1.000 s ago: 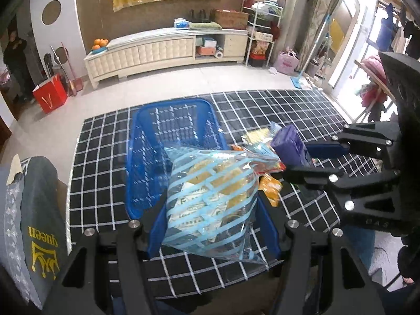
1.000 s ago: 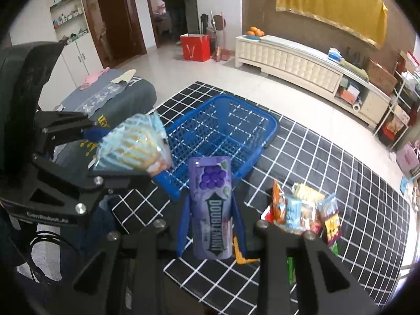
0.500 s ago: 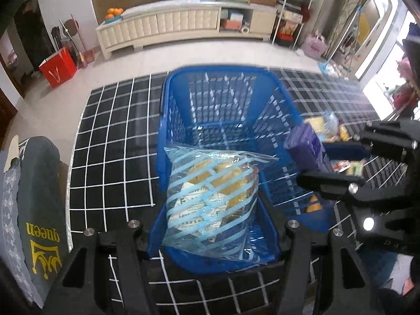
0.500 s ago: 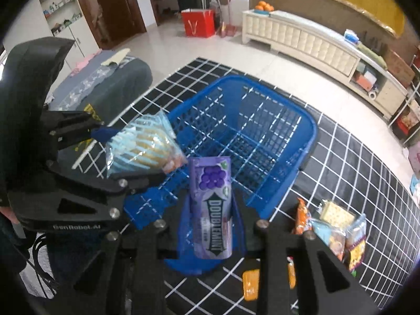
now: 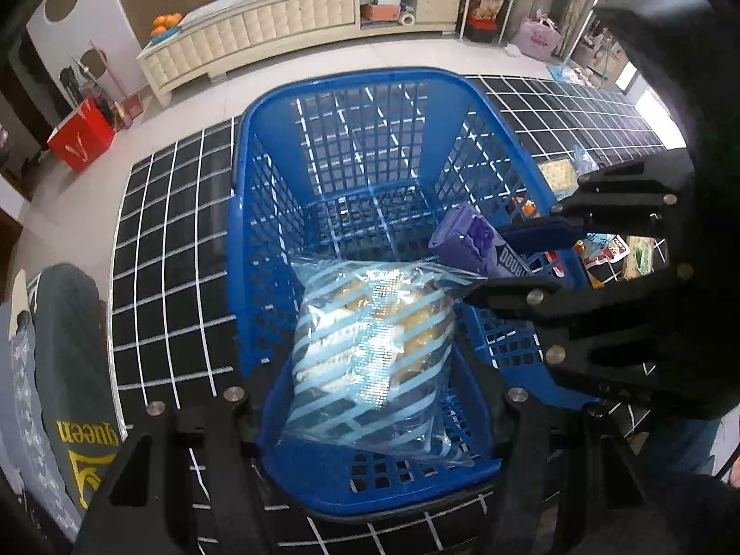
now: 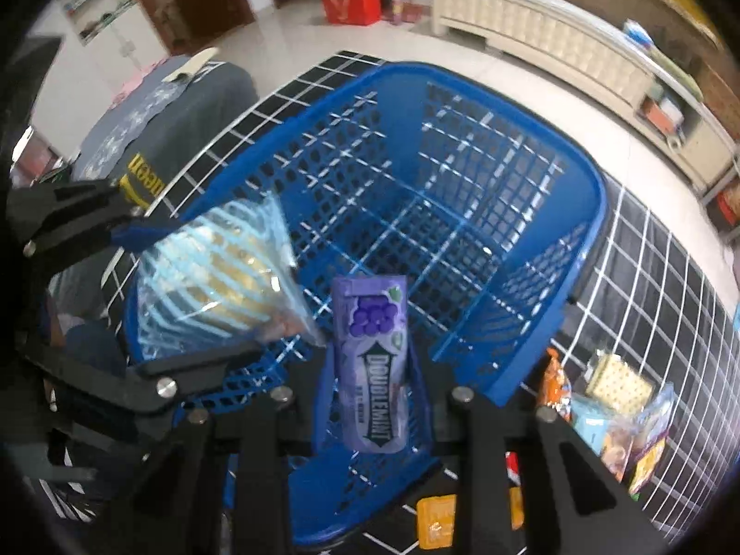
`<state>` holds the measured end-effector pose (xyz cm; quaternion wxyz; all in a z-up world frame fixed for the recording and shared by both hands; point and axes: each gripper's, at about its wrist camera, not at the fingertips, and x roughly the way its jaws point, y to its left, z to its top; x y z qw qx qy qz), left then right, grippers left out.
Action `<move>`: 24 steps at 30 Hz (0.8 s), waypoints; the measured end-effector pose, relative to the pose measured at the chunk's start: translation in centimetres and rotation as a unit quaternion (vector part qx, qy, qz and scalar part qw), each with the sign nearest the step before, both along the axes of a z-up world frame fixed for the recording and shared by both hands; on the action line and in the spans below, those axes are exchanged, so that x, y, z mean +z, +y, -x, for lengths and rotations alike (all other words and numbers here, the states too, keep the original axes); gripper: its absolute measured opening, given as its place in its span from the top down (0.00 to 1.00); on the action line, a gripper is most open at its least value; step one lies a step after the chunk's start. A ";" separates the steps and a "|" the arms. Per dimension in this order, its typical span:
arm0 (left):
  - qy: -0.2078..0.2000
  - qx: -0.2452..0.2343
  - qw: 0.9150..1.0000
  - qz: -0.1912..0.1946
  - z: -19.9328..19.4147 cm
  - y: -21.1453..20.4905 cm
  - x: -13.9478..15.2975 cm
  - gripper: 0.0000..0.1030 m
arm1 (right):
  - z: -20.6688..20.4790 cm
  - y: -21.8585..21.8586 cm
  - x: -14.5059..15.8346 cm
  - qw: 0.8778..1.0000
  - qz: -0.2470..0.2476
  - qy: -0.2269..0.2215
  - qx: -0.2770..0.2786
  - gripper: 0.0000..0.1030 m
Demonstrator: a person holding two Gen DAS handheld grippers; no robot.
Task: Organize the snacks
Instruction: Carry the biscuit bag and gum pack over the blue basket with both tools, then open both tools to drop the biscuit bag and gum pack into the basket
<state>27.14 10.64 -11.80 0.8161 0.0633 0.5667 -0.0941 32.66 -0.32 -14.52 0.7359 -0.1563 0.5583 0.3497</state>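
A blue plastic basket (image 5: 259, 212) stands on the black grid mat; its inside holds nothing, as the right wrist view (image 6: 545, 148) also shows. My left gripper (image 5: 370, 397) is shut on a clear bag with blue stripes (image 5: 370, 351) and holds it over the basket's near end. My right gripper (image 6: 370, 397) is shut on a purple Doublemint gum pack (image 6: 374, 360), held over the basket's near corner beside the bag (image 6: 212, 286). The gum pack also shows in the left wrist view (image 5: 476, 245).
Several loose snack packets (image 6: 615, 402) lie on the mat to the right of the basket, and an orange packet (image 6: 434, 527) lies near its front. A grey cushion (image 5: 69, 370) sits to the left. A white cabinet (image 5: 277, 37) stands far behind.
Both grippers have moved forward and down over the basket with their items. The bag and the gum pack now hang above the basket's near end instead of beside it.
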 end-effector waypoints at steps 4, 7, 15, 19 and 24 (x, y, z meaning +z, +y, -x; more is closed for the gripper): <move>0.015 0.001 1.000 -0.002 0.5 -0.6 -0.1 0.41 | 0.2 -0.3 0.0 1.000 0.002 0.005 0.013 0.67; 0.020 0.004 1.000 0.006 0.4 -0.4 -0.1 0.41 | 0.1 -0.4 0.1 1.000 0.000 0.009 0.019 0.67; 0.019 -0.002 1.000 -0.009 0.4 -0.7 -0.4 0.37 | 0.1 0.3 -0.2 1.000 0.015 0.009 0.023 0.66; 0.022 -0.011 0.999 -0.025 0.4 -1.1 -0.5 0.36 | -0.1 0.5 -0.3 1.000 0.010 0.021 0.017 0.65; 0.017 -0.008 1.000 -0.018 0.5 -0.8 -0.1 0.36 | 0.2 0.3 0.3 1.000 0.003 0.017 0.005 0.55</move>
